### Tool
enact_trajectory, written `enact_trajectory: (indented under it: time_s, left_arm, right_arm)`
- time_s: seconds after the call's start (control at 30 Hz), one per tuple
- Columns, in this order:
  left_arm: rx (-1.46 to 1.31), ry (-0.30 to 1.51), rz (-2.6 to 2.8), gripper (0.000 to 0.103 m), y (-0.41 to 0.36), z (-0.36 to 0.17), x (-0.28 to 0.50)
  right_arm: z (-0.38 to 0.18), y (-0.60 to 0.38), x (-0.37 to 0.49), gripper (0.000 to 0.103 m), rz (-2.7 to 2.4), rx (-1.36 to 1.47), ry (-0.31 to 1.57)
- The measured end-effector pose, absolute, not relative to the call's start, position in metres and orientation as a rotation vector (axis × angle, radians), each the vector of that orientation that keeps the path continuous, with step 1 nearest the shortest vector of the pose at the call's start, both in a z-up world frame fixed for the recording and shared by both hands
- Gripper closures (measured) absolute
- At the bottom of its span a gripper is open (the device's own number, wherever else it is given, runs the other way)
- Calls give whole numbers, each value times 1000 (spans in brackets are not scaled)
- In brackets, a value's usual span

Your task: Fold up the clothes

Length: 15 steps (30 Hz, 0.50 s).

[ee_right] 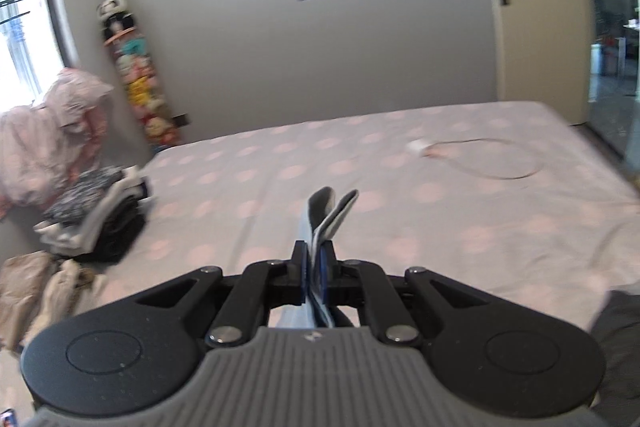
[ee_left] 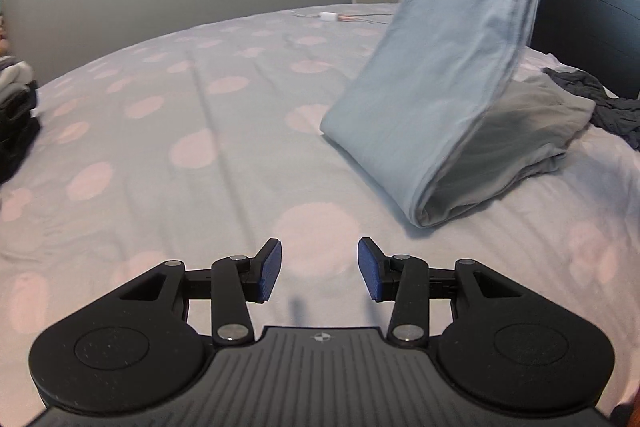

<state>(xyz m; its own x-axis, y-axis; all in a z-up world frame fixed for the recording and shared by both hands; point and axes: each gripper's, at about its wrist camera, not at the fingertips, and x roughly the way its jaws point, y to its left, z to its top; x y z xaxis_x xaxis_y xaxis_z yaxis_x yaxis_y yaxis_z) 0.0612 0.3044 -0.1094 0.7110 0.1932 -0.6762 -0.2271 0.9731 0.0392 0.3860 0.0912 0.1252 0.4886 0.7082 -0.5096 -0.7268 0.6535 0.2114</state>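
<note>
Left wrist view gives us the left gripper (ee_left: pixel 319 269) above the bed (ee_left: pixel 168 131), its blue pads (ee_left: pixel 272 269) standing apart with nothing between them. Beyond it and to the right, the light blue garment (ee_left: pixel 440 79) rises from a fold resting on the bed up toward the frame's top edge. Just behind that fold lie a grey garment (ee_left: pixel 548 123) and a dark garment (ee_left: pixel 612 107). In the right wrist view our right gripper (ee_right: pixel 314 277) is clamped narrowly on a bunched edge of the light blue garment (ee_right: pixel 326 219). At the bed's left edge sits a stack of folded clothes (ee_right: pixel 96 211); near its far side lies a white charger with cable (ee_right: pixel 418 147). We see no containers and no readable writing.
</note>
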Motion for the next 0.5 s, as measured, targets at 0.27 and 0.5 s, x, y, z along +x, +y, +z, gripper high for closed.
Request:
enact_trajectory:
  time_s: [0.27, 0.5]
  left_arm:
    - [-74, 768, 197, 54, 288, -102, 113]
    - [-119, 793, 170, 54, 274, -103, 159]
  right_arm:
    - [103, 6, 446, 96, 720, -51, 607]
    - [25, -53, 509, 96, 549, -20, 706]
